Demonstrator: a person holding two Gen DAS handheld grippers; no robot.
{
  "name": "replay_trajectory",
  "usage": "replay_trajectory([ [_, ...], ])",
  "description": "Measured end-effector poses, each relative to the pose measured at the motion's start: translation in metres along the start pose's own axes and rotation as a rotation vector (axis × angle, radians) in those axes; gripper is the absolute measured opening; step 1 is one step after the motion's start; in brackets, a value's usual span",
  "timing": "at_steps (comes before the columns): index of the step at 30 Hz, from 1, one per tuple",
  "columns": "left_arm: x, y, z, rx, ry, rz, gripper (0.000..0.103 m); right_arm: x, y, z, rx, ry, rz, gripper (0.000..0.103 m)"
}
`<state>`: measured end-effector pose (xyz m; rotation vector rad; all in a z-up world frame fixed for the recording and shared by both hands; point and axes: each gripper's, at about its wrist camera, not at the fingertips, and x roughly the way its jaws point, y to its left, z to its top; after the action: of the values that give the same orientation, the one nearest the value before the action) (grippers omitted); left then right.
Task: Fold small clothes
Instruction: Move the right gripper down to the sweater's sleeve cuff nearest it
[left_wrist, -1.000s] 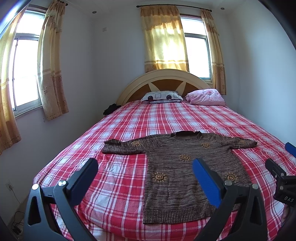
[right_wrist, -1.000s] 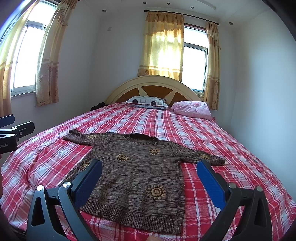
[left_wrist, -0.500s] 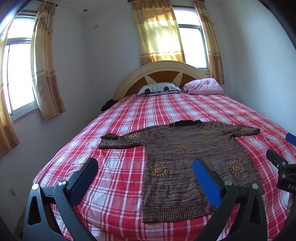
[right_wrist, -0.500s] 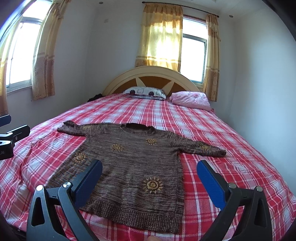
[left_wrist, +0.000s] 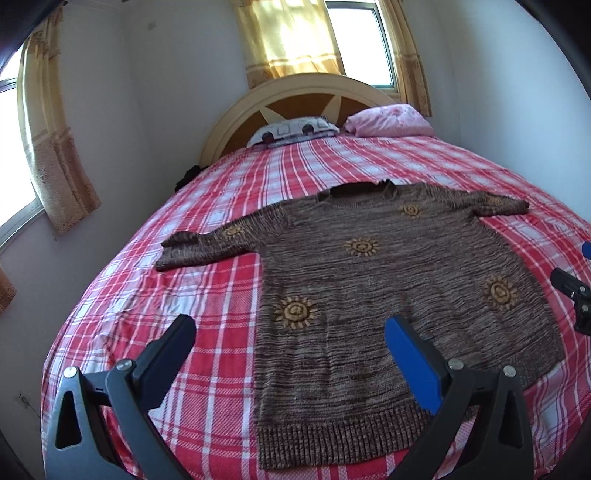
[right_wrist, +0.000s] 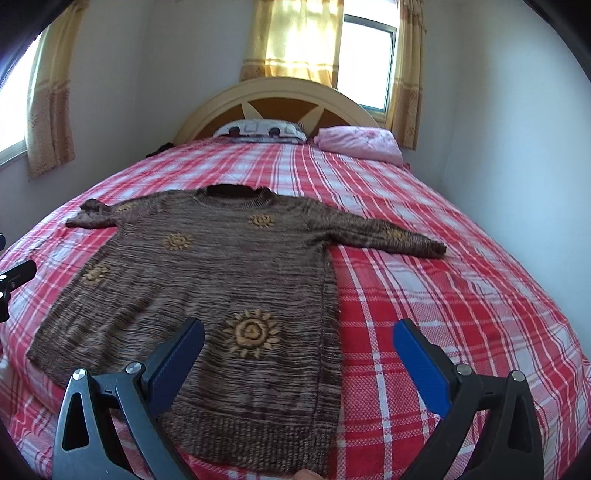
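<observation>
The left gripper (left_wrist: 290, 341) hung above the sweater's (left_wrist: 388, 280) hem with its fingers spread wide and nothing between them, one finger (left_wrist: 166, 354) over bare bedspread (left_wrist: 207, 295) left of the sweater and the blue-padded one (left_wrist: 412, 365) over the knit. The right gripper (right_wrist: 299, 347) was likewise spread and empty, its left finger (right_wrist: 177, 362) above the sweater (right_wrist: 207, 288) and its right finger (right_wrist: 421, 362) over the bedspread (right_wrist: 461, 295) beyond the sweater's right edge. The sweater lay flat and face up, sleeves out to both sides, neck toward the headboard (right_wrist: 280, 99). Two pillows (right_wrist: 262, 130) lay beyond the sweater, against the headboard. Curtains (right_wrist: 295, 40) hung behind it.
</observation>
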<state>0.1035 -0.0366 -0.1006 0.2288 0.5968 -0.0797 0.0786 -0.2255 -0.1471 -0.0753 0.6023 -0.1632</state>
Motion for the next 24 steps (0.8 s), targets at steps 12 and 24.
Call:
replay_trajectory([
  [12,0.079,-0.027,0.028,0.095,0.056,0.002,0.103,0.071,-0.038,0.009,-0.003,0.105,-0.057,0.102],
  [24,0.147,-0.033,0.059,0.107,0.085,0.037,0.103,0.125,-0.1,0.037,0.085,0.145,-0.09,0.102],
])
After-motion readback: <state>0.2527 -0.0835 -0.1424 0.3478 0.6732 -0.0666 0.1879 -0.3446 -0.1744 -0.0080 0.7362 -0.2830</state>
